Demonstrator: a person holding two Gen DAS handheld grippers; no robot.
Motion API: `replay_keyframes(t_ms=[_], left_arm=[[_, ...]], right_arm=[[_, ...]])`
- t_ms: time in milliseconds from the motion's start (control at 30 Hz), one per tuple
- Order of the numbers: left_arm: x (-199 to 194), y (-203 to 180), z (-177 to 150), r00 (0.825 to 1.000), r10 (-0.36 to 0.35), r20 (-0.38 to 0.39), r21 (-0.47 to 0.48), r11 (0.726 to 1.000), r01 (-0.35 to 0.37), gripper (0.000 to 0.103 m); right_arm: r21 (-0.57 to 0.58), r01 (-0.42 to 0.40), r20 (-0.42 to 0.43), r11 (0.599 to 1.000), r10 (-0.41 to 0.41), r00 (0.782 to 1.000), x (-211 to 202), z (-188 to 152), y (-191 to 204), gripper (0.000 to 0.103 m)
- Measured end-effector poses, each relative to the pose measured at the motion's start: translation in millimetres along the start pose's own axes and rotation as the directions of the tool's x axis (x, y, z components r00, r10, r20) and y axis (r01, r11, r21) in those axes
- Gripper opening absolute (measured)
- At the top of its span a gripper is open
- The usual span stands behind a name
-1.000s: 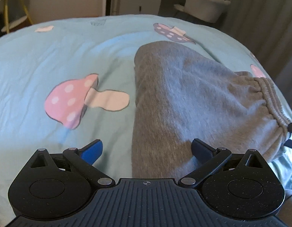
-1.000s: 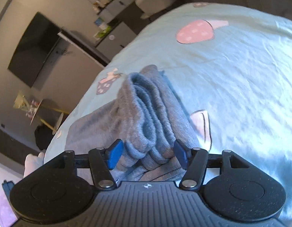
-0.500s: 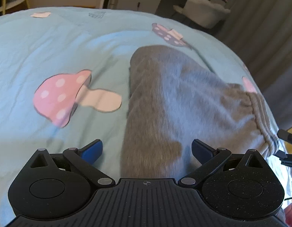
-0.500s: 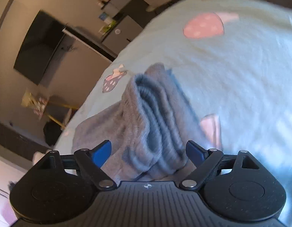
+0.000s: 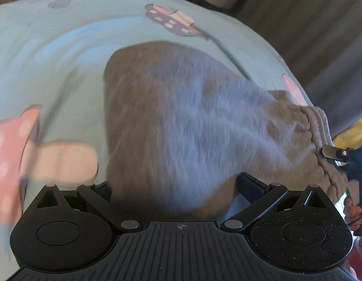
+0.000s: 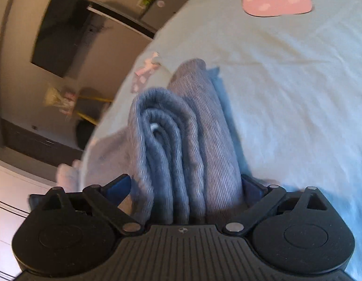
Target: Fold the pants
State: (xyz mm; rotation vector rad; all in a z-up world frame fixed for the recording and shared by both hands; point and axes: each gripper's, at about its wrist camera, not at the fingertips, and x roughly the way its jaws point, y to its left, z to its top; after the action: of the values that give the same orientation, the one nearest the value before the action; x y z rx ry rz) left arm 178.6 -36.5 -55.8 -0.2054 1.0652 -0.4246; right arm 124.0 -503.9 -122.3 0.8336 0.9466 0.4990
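The grey pants (image 6: 181, 154) lie folded on the bed (image 6: 286, 93), their stacked edge between the wide-open right claw (image 6: 184, 185), whose jaws have just been opening. The left claw (image 5: 176, 185), also open, straddles their near end; only its view shows the waistband (image 5: 319, 135).

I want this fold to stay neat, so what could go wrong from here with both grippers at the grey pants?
1. The right gripper has just been opening, with the stacked waistband end of the pants between its wide jaws but not pinched; the layers may spring apart.
2. The left gripper stands open astride the folded pants; closing could catch only the top layer and drag the fold askew.
3. The bedsheet is soft and wrinkled, so a finger could snag it.
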Motion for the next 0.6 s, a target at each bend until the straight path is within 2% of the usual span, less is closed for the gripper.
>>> replay_keyframes(t_ms=[33, 167, 200, 300, 467, 533, 600], left_arm=[[3, -1, 3, 1.000, 0.008, 0.006, 0.012, 1.000, -0.008, 0.103], [10, -8, 7, 0.999, 0.021, 0.034, 0.062, 0.998, -0.023, 0.103], [8, -9, 6, 0.999, 0.019, 0.037, 0.065, 0.998, -0.021, 0.103], [-3, -10, 3, 0.998, 0.019, 0.055, 0.079, 0.997, -0.024, 0.092], [-22, -9, 11, 0.998, 0.001, 0.066, 0.031, 1.000, -0.003, 0.068], [-28, -11, 16, 0.998, -0.008, 0.068, 0.019, 1.000, 0.007, 0.066], [-28, -20, 18, 0.998, 0.017, 0.066, 0.045, 0.999, -0.020, 0.062]], right_arm=[[-0.014, -0.002, 0.008, 1.000, 0.002, 1.000, 3, 1, 1, 0.095], [-0.078, 0.028, 0.015, 0.997, -0.027, 1.000, 18, 3, 10, 0.072], [-0.079, 0.038, 0.012, 0.996, -0.037, 0.999, 21, 2, 12, 0.071], [-0.131, 0.077, 0.036, 0.988, -0.073, 0.997, 19, -3, 30, 0.065], [-0.194, 0.074, 0.072, 0.978, -0.061, 0.996, 7, -1, 67, 0.060], [-0.232, 0.068, 0.076, 0.970, -0.052, 0.996, 5, 4, 84, 0.060], [-0.285, 0.104, 0.073, 0.953, -0.087, 0.994, 9, 7, 102, 0.060]])
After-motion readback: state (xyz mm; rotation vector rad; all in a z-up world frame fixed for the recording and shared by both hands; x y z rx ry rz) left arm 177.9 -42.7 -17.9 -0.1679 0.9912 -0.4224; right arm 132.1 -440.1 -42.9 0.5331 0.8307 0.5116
